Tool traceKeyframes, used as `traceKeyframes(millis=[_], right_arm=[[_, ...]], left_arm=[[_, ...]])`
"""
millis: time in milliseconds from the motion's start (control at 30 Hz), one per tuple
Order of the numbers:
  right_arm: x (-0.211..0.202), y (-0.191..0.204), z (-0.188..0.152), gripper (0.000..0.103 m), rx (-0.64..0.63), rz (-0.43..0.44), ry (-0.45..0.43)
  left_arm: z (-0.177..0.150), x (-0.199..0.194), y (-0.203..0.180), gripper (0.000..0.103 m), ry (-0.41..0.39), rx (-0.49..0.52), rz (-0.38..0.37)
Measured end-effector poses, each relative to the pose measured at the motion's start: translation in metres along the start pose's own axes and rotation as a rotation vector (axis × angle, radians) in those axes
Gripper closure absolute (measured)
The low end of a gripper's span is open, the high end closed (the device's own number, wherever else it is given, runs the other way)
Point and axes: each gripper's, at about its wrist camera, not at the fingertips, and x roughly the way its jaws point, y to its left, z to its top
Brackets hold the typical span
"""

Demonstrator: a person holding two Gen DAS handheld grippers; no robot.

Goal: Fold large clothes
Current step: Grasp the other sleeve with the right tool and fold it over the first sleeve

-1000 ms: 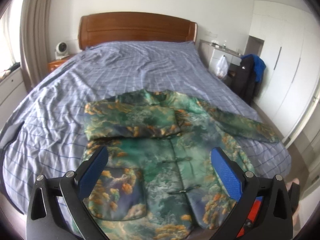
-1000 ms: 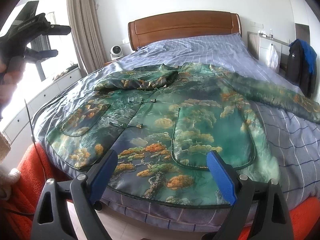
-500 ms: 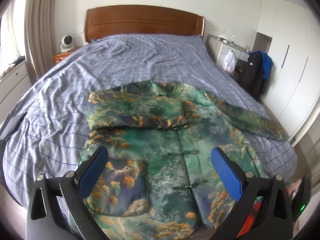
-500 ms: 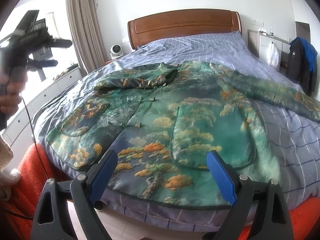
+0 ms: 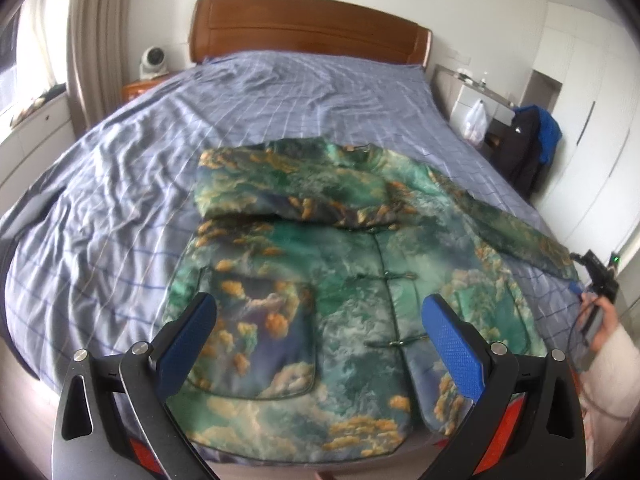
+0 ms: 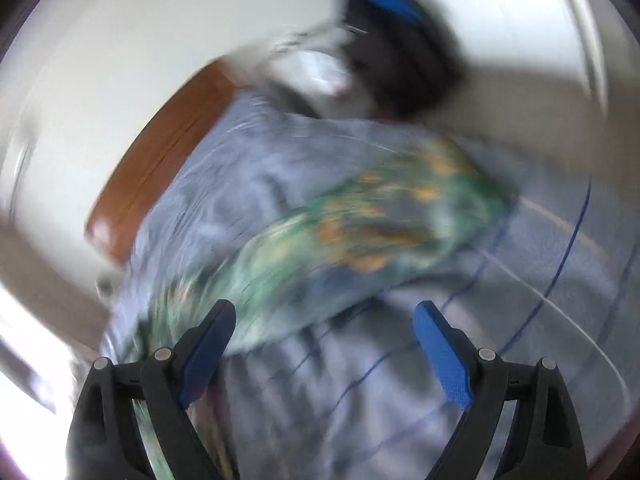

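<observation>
A green jacket (image 5: 320,280) printed with orange and white clouds lies flat on the blue checked bed (image 5: 120,184), front up, its left sleeve folded across the chest and its right sleeve (image 5: 516,232) stretched out to the right. My left gripper (image 5: 318,320) hovers open above the hem, nothing between its blue pads. In the right wrist view the picture is blurred and tilted; my right gripper (image 6: 324,332) stands open above the bedsheet, with the outstretched sleeve (image 6: 360,232) just beyond its fingertips. The right hand and its gripper handle (image 5: 600,300) show at the right edge of the left wrist view.
A wooden headboard (image 5: 308,28) closes the far end of the bed. A nightstand with a small white fan (image 5: 154,62) stands at back left. A chair draped with dark and blue clothes (image 5: 532,140) and white wardrobes stand at right. An orange-red cover shows below the bed's near edge.
The right gripper has swung fast to the right and rolled, from the jacket's hem to beside the outstretched sleeve. The left gripper has sunk a little toward the hem.
</observation>
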Motion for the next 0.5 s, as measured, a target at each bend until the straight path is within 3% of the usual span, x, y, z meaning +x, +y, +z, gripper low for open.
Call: traceKeyframes(millis=[133,167,233,267,300,367,500], right_arm=[[0.033,-0.053,0.022,0.019,0.285,0.000,-0.022],[0.039,-0.057,0.025,0.027,0.309,0.005,-0.030],[0.051,-0.063,0.034,0.064,0.334,-0.011,-0.047],[0.052,-0.062,0.036,0.089,0.341,-0.040,-0.061],[0.049,-0.054,0.039,0.092,0.330,-0.078,-0.089],[0.039,-0.022,0.045,0.093,0.244,-0.066,-0.138],[0.023,0.124,0.042,0.093,-0.083,0.127,-0.163]], left_arm=[[0.001,-0.004,0.009,0.001,-0.006,-0.023,0.036],[0.001,-0.004,0.011,0.001,-0.007,-0.029,0.042],[0.000,-0.003,0.015,0.001,0.000,-0.045,0.052],[-0.001,-0.003,0.017,0.001,0.003,-0.052,0.054],[-0.002,-0.002,0.018,0.001,0.003,-0.061,0.053],[-0.005,0.000,0.020,0.001,-0.002,-0.072,0.047],[-0.010,0.015,0.017,0.001,0.023,-0.091,0.014]])
